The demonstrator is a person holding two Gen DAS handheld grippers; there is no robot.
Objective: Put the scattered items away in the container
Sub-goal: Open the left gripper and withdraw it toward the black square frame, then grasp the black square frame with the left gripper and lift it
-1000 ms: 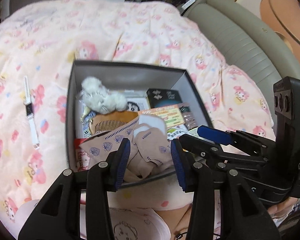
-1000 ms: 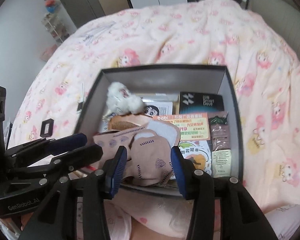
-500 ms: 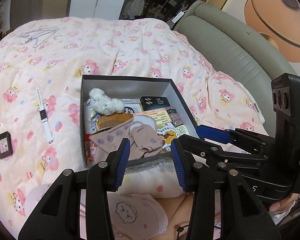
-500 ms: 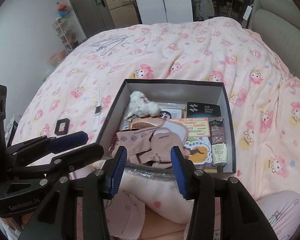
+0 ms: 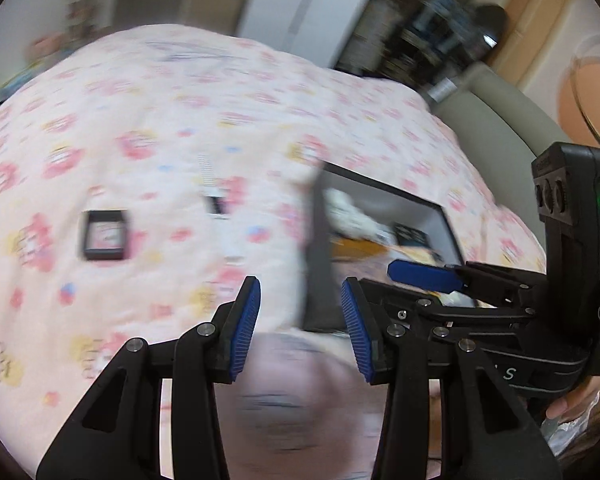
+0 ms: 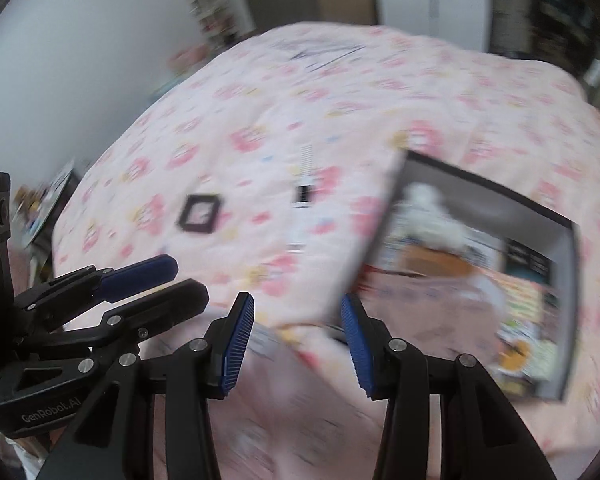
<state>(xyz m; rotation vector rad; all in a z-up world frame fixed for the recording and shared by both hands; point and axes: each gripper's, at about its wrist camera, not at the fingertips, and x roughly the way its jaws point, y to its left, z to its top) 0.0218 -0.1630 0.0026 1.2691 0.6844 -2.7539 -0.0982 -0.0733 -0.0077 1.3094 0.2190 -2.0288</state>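
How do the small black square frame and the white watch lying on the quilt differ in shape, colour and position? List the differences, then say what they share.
Shape: the black square frame is compact and square; the white watch is a long narrow strip.
Colour: the frame is dark with a pale centre; the watch is white with a dark face.
Position: the watch lies nearer the grey box; the frame lies further from it.
Shared: both lie flat on the pink quilt, outside the box, untouched by either tongs.

On the pink quilt [image 5: 148, 112] sits one dark box [image 6: 556, 216] crammed with items too blurred to count, though one white plush toy [image 6: 432, 208] shows. Outside it lie one small black frame [image 5: 106, 234] and one white watch [image 5: 212, 196]. Two grippers.
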